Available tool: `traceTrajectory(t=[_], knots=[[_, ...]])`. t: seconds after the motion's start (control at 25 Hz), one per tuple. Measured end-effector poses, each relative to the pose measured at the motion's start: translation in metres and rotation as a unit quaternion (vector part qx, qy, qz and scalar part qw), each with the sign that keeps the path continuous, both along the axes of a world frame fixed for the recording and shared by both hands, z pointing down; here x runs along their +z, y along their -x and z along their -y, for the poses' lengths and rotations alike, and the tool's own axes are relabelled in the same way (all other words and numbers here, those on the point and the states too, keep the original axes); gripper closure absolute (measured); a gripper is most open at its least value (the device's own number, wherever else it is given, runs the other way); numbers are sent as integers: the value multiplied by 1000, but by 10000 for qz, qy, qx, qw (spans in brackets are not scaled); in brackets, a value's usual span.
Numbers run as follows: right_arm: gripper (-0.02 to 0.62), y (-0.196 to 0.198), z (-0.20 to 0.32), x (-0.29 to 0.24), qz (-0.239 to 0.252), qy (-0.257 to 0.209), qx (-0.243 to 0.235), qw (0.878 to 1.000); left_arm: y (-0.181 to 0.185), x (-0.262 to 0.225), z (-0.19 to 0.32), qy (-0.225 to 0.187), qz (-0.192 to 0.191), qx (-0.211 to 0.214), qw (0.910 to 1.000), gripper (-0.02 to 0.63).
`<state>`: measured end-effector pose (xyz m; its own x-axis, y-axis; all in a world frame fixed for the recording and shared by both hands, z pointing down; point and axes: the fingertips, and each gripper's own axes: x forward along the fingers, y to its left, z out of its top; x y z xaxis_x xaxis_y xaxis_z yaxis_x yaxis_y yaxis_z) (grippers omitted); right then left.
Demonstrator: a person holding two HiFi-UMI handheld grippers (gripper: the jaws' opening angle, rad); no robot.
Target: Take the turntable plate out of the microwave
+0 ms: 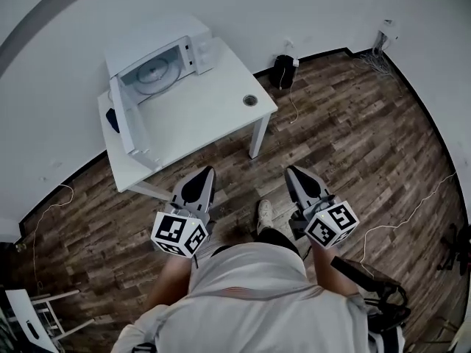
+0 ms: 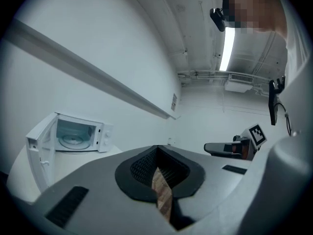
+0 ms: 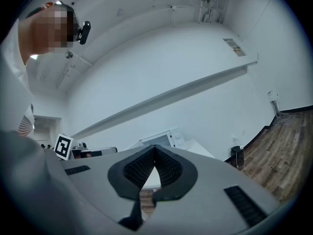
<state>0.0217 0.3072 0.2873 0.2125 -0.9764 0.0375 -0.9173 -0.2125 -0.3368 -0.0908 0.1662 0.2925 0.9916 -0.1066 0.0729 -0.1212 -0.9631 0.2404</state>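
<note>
A white microwave [image 1: 158, 59] stands on the white table [image 1: 213, 109] with its door [image 1: 124, 123] swung wide open. Inside lies the round glass turntable plate [image 1: 156, 72], also seen in the left gripper view as the plate [image 2: 73, 140] inside the microwave [image 2: 73, 133]. My left gripper [image 1: 202, 178] is shut and empty, just short of the table's near edge. My right gripper [image 1: 294, 173] is shut and empty too, over the wood floor to the right of the table leg. The right gripper view shows the microwave [image 3: 164, 138] far ahead beyond the shut jaws.
The table has a round cable hole [image 1: 250, 100] near its right corner. A dark bag [image 1: 283, 70] with a cable sits by the wall. A white chair [image 1: 33, 311] stands at the lower left, and dark gear [image 1: 383, 293] lies at the lower right on the floor.
</note>
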Motion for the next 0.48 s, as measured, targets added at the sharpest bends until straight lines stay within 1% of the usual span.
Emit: traceTrajectory(t=[0.24, 0.48], knots=[[592, -83, 34, -6, 9, -89, -485, 9988, -67, -8, 26, -10, 11, -530, 9986, 597], [592, -165, 68, -9, 29, -158, -1015, 9947, -132, -11, 46, -39, 23, -1083, 9941, 597]])
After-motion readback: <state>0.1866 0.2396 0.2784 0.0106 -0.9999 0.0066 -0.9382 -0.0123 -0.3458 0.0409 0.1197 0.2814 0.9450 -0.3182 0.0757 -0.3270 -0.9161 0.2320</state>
